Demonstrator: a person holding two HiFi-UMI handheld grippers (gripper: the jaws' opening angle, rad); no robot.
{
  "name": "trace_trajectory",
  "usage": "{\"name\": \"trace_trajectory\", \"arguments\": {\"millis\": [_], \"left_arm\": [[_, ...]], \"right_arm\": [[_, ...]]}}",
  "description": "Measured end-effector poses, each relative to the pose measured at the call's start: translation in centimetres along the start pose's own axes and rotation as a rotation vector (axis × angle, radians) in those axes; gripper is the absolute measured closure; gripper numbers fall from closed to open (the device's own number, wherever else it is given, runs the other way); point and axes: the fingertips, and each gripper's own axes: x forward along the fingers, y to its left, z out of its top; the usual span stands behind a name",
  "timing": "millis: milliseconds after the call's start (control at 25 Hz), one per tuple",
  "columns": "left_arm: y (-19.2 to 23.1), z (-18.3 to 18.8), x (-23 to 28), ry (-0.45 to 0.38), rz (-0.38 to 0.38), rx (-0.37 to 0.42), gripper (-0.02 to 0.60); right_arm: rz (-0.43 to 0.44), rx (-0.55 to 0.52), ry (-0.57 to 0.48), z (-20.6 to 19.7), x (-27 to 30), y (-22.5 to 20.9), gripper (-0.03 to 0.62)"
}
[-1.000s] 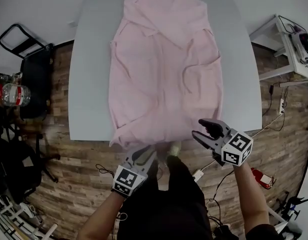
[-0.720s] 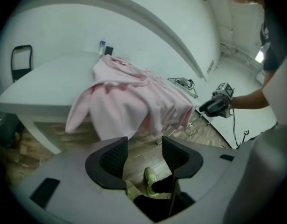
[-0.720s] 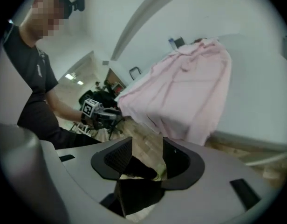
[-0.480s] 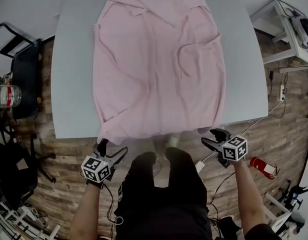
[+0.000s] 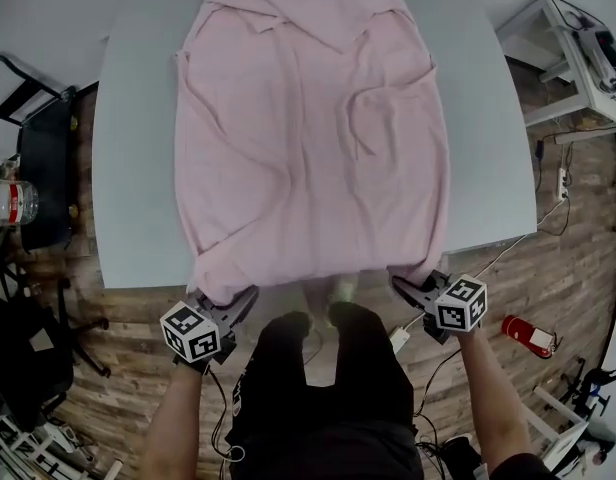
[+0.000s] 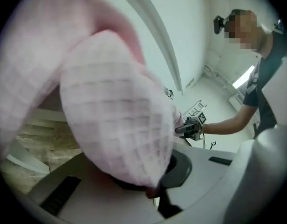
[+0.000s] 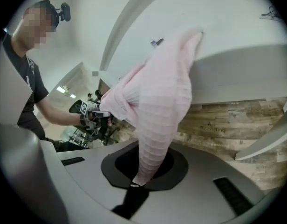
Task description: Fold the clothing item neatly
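jaws of the left tool (image 6: 153,192) have just closed and pinch a bunched fold of the pink garment (image 6: 111,125). the waffle-textured cloth balloons up from the narrow gap and fills most of the left gripper view. the right tool (image 7: 134,185) has likewise just closed, its jaws drawn together on a thinner twist of the same cloth. that twist rises from the pinch and runs up to the near edge of the bench (image 5: 138,188). in the head view both tools sit just off that near edge, the left at the garment's near left corner and the right at its near right corner. both corners hang a little over the edge. the rest of the garment lies spread flat on the grey bench, running lengthwise away from the person, with a few creases and its far end cut off by the frame. below the tools are the person's dark-clad legs (image 5: 308,368) and a wooden floor (image 5: 578,278).
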Motion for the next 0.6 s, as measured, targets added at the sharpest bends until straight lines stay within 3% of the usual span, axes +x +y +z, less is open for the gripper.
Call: {"name": "trace_trajectory", "arguments": {"millis": [120, 360, 600], "left_arm": [[-3.7, -0.8, -1.8, 0.061, -0.058, 0.014, 0.575], [-9.3, 0.3, -5.2, 0.093, -0.148, 0.008, 0.575], [-15.4, 0.3, -8.1, 0.128, -0.288, -0.009, 0.575]], "right_arm": [[0.050, 0.037, 0.042, -1.1, -2.6, 3.1, 0.569], [0.073, 0.120, 0.038, -0.5, -7.7, 6.1, 0.569], [0.198, 0.163, 0.059, 0.6, -10.7, 11.8, 0.569]]}}
